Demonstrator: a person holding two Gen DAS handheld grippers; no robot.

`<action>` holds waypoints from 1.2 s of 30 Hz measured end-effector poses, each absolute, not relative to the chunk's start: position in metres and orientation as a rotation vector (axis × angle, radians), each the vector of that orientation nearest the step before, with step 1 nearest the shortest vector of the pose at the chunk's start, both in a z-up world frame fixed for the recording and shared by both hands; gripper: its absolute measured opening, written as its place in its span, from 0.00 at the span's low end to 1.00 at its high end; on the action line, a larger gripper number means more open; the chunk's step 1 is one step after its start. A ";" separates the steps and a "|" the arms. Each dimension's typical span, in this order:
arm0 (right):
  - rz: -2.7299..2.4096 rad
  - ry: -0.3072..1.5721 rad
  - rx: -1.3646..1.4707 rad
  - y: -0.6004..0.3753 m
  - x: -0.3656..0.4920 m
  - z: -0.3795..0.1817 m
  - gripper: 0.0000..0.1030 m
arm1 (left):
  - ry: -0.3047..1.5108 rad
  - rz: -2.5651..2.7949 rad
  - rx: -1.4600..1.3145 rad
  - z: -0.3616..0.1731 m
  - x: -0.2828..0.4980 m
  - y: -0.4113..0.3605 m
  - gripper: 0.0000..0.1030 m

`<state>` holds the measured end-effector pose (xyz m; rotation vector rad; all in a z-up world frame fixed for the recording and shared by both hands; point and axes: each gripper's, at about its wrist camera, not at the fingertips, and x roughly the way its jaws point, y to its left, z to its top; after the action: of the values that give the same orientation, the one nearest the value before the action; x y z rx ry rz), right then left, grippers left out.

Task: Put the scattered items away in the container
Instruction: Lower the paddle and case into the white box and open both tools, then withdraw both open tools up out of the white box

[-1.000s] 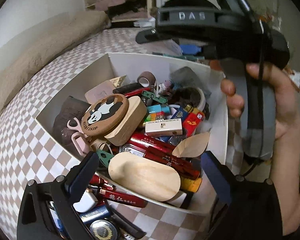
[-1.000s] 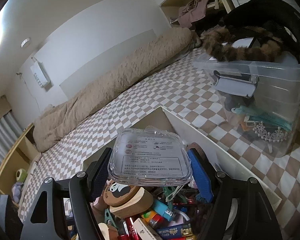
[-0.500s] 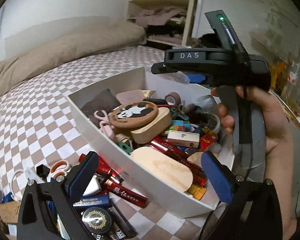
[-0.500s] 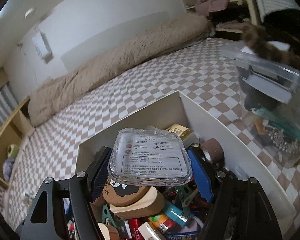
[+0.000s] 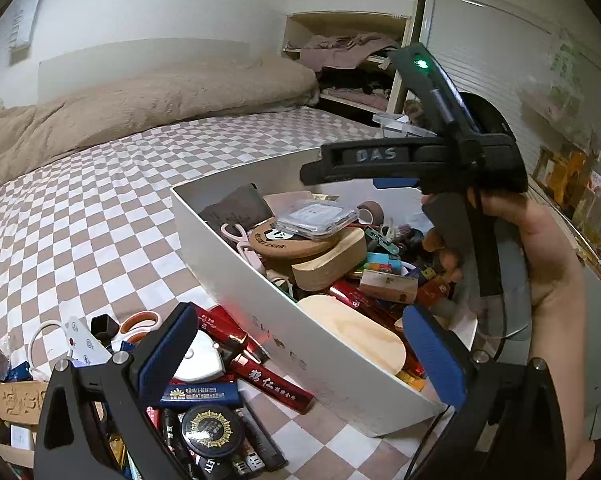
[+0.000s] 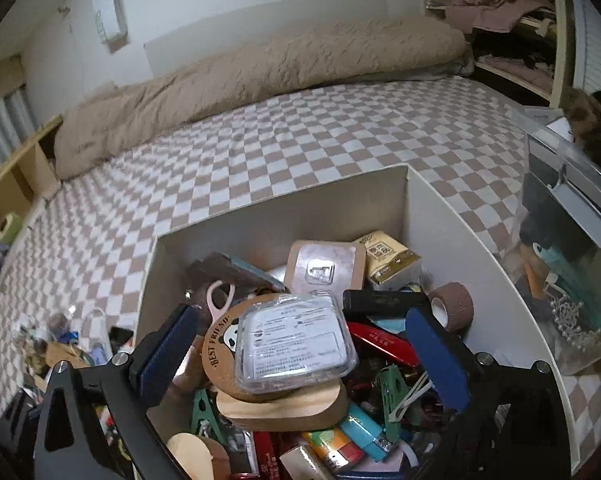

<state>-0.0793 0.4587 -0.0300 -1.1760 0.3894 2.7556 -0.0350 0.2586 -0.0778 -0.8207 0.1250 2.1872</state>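
The clear case (image 6: 296,342) lies flat on the panda coaster (image 6: 224,340) atop the pile in the white box (image 6: 452,224), label up, nearly square, its slightly longer side running across my right view. My right gripper (image 6: 300,356) is opening, jaws wide on either side, pads off it; I judge it released. To finish well I'd lift straight out without nudging the stack. My left gripper (image 5: 304,356) hangs unclenched and empty over the box's near wall, with the scattered red tube (image 5: 272,380) and round tin (image 5: 212,428) on the bed (image 5: 100,220).
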 end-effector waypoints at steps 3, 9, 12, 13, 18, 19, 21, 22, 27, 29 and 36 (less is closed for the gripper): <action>2.736 0.470 -1.163 0.469 -0.076 -0.031 1.00 | 0.125 2.187 -0.821 -0.078 -0.034 0.259 1.00; 2.736 0.527 -1.120 0.473 -0.068 -0.026 1.00 | 0.126 2.186 -0.822 -0.078 -0.034 0.259 1.00; 2.728 0.527 -1.118 0.472 -0.067 -0.026 1.00 | 0.122 2.189 -0.819 -0.077 -0.034 0.258 1.00; 2.728 0.522 -1.113 0.471 -0.066 -0.025 1.00 | 0.121 2.191 -0.819 -0.077 -0.034 0.258 1.00; 2.730 0.512 -1.080 0.472 -0.059 -0.021 1.00 | 0.111 2.202 -0.821 -0.077 -0.032 0.257 1.00; 2.730 0.510 -1.073 0.472 -0.057 -0.020 1.00 | 0.108 2.204 -0.821 -0.076 -0.032 0.256 1.00; 2.726 0.507 -1.055 0.472 -0.052 -0.018 1.00 | 0.101 2.209 -0.821 -0.074 -0.032 0.256 1.00; 2.725 0.507 -1.044 0.472 -0.050 -0.017 1.00 | 0.098 2.211 -0.821 -0.073 -0.031 0.255 1.00; 2.741 0.505 -0.977 0.472 -0.038 -0.006 1.00 | 0.097 2.227 -0.819 -0.066 -0.030 0.253 1.00; 2.748 0.489 -0.959 0.469 -0.033 -0.003 1.00 | 0.094 2.232 -0.818 -0.064 -0.030 0.252 1.00; 2.742 0.370 -0.907 0.462 -0.022 0.005 1.00 | 0.102 2.272 -0.808 -0.054 -0.028 0.246 1.00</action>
<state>-0.0218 0.4617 0.0054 -0.9065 0.3698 2.7418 -0.0283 0.2464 -0.0538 -0.8077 0.1018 2.2717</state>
